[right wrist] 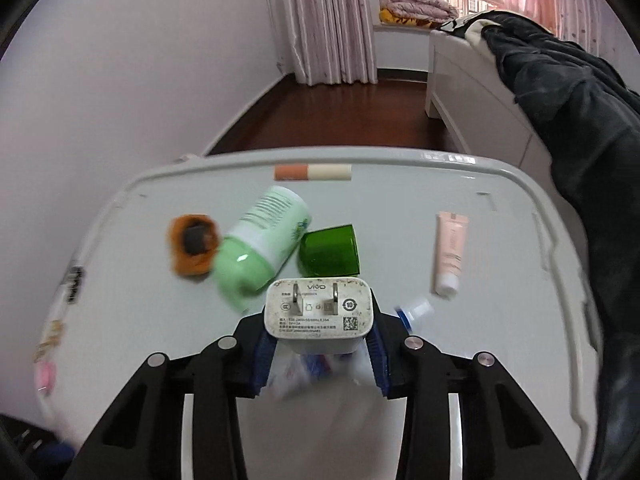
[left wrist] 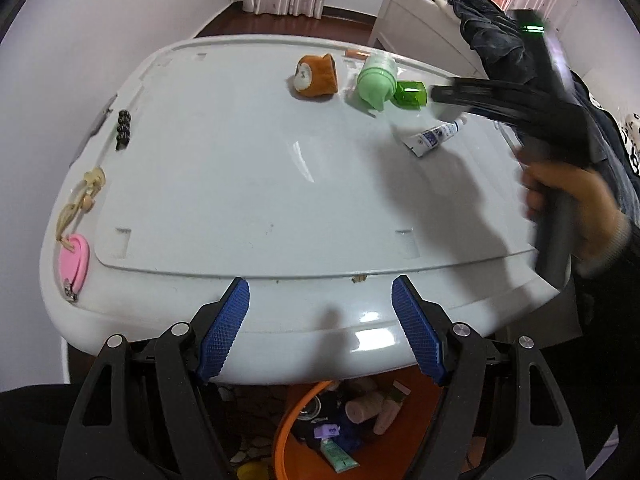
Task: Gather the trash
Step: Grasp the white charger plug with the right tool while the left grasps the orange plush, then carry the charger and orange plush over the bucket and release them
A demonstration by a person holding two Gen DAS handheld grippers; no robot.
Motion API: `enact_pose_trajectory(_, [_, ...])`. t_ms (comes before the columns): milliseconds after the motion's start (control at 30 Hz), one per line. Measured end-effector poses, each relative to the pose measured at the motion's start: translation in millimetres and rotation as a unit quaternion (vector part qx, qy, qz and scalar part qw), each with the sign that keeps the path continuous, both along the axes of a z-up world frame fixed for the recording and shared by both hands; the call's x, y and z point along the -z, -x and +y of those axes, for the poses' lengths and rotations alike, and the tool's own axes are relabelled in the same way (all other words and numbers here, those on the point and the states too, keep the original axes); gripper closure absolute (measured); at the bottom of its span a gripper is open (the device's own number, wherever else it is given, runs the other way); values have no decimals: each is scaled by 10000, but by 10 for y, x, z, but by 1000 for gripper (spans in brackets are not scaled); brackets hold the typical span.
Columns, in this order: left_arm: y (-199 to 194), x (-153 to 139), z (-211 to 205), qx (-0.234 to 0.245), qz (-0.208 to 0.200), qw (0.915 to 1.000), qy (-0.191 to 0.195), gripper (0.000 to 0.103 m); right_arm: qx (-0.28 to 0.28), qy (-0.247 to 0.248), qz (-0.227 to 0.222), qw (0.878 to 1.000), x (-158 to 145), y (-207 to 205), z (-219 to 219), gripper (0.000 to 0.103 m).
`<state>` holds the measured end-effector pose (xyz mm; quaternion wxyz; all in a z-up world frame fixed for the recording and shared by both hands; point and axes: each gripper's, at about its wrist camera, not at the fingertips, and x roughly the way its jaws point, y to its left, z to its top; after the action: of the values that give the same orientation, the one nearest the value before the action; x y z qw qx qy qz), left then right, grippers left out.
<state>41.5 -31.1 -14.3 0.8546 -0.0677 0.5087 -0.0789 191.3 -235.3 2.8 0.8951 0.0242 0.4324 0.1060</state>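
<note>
My right gripper (right wrist: 319, 340) is shut on a white phone charger (right wrist: 319, 314), held above the white table (right wrist: 400, 420); the charger's prongs face the camera. In the left wrist view the right gripper (left wrist: 444, 100) hangs over the table's far right, blurred. Under it lies a blue-and-white tube (left wrist: 434, 136), which also shows in the right wrist view (right wrist: 414, 312). A light green bottle (right wrist: 264, 244) and its dark green cap (right wrist: 330, 250) lie just beyond. My left gripper (left wrist: 320, 312) is open and empty at the table's near edge.
An orange plush toy (left wrist: 316, 77), a pink tube (right wrist: 450, 254), an orange-and-cream stick (right wrist: 312, 172), black beads (left wrist: 123, 130) and a pink nail clipper (left wrist: 74, 266) lie on the table. An orange bin (left wrist: 340, 432) with discarded items sits below the near edge. A bed (right wrist: 480, 80) stands right.
</note>
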Motion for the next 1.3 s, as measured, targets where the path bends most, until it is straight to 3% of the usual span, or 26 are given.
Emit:
enact_pose_trajectory(133, [-114,-55,-96,18,-158,9997,-194,31,-45,-370,-225,9991,-355,565,-233,64])
enact_pose_trajectory(333, [-632,-64,-181,-73,-316,9986,-412,31,-66,-637,-456,9969,-455,1162,-395,64])
enact_pose_trajectory(600, [-1855,16,-162,-391,-471,9977,-286,31,-117,-694,-470,9964,-401,1098,-409,63])
enact_pose_trajectory(800, [-2558,388,-227,-484,-122,9984,-256,35,-138,-838,-363,9957,-371,978,-394,63])
enact_pose_trajectory(867, [-2540,387,-293,-437,-434,9952,-764,67,-131,-887,-280,9956,-342,943,-373,63])
enact_pose_trajectory(933, [-2462,348,-327,-276,-412,9956,-794,74,-150,-861,-271,9958,-338,928,-346,63])
enact_pose_trajectory(1000, [-2314,282,-294,-284,-290,9963,-757,75,-145,-856,-288,9958,-352,924,-325,63])
enact_pose_trajectory(1133, [-1690,-69,-187,-184,-516,9963,-657,76,-131,-863,-346,9956,-382,948,-302,63])
enact_pose_trajectory(1300, [-444,-547,-134,85,-795,9952,-561,76,-309,-738,-260,9965,-340,1182,-223,63])
